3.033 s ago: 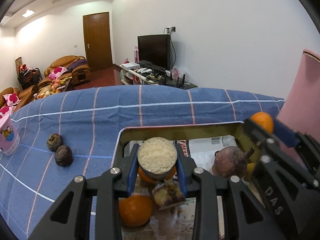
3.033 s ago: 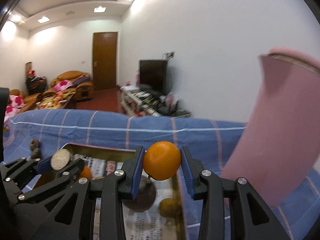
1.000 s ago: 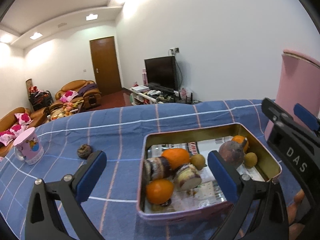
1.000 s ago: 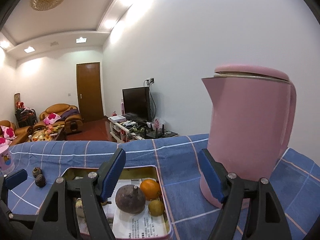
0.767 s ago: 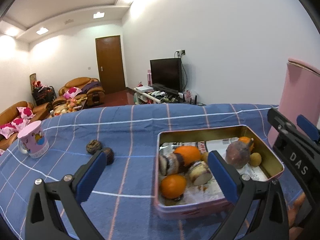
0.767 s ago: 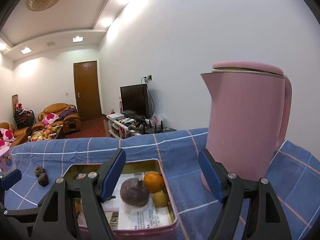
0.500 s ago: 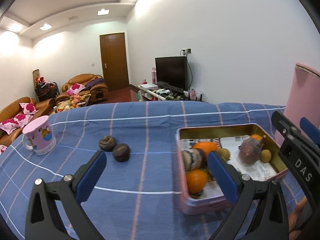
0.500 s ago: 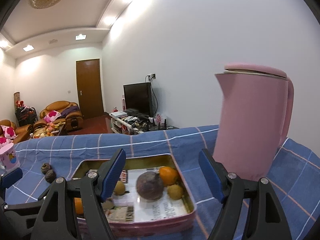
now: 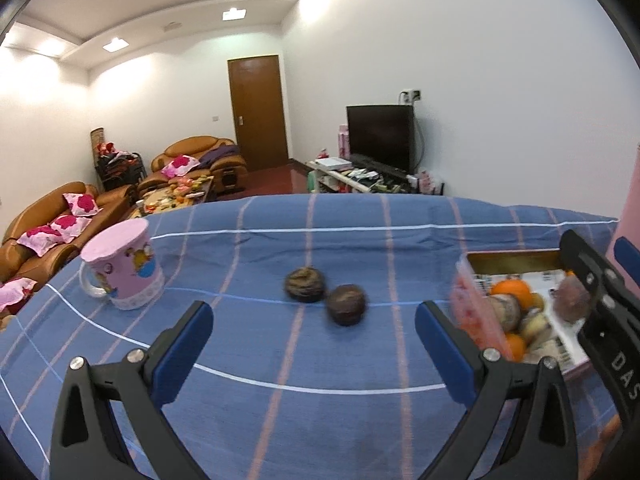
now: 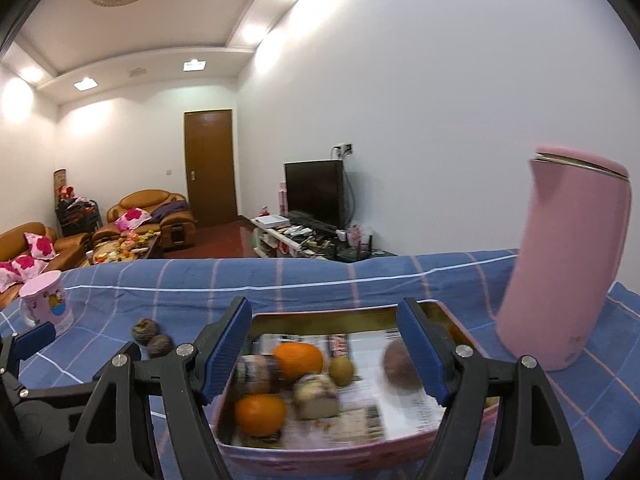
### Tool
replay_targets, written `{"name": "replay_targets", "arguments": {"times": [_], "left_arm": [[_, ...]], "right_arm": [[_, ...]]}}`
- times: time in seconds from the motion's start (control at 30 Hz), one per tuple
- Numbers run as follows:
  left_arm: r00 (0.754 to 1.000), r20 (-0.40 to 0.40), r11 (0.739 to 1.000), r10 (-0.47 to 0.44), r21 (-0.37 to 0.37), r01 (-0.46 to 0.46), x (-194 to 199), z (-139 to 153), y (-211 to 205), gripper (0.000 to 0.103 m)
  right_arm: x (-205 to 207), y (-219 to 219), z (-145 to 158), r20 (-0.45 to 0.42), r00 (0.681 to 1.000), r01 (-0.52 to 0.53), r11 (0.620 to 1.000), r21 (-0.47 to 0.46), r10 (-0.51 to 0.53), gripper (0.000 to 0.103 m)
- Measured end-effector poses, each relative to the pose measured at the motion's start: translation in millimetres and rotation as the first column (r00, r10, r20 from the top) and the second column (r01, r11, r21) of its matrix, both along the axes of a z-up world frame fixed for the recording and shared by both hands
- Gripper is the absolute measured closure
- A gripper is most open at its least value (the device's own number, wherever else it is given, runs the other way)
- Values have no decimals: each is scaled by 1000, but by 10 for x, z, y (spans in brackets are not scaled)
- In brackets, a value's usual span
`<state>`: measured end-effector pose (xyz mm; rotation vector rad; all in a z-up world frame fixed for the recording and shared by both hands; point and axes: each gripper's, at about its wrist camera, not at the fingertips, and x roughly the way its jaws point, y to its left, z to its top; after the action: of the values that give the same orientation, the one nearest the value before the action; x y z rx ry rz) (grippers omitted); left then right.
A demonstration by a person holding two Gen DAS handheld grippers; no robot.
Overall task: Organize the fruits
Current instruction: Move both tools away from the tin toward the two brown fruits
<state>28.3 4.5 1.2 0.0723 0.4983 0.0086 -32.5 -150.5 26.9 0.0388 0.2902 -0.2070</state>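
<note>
Blue checked tablecloth (image 9: pixel 360 216), pink kettle (image 10: pixel 560 280), pink tin (image 10: pixel 320 452), pink mug (image 9: pixel 124 268), loose fruit
My left gripper (image 9: pixel 314 342) and right gripper (image 10: pixel 324 350): fingers spread wide, holding nothing; oranges (image 10: pixel 298 356) and other fruit lie in the tin; two dark round fruits (image 9: pixel 346 304), touching, sit on the cloth between mug and tin

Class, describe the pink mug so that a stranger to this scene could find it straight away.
Start at the blue checked cloth. At its far left, well apart from the tin, stands the mug. Unlike the tall plain pink kettle, it is short, with cartoon print.
</note>
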Motion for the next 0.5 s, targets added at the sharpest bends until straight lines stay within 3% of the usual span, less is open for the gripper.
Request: {"name": "replay_targets", "arguments": {"times": [0.23, 0.37, 0.5], "left_arm": [[997, -18, 993, 81, 88, -79, 233, -35, 451, 0], [985, 0, 975, 172, 141, -170, 342, -38, 703, 0], [975, -52, 973, 214, 93, -209, 457, -74, 952, 0]], "right_arm": [[189, 357, -15, -26, 998, -61, 998, -6, 61, 27], [352, 504, -49, -61, 994, -90, 996, 8, 90, 27], [582, 695, -99, -126, 982, -140, 990, 14, 141, 27]]}}
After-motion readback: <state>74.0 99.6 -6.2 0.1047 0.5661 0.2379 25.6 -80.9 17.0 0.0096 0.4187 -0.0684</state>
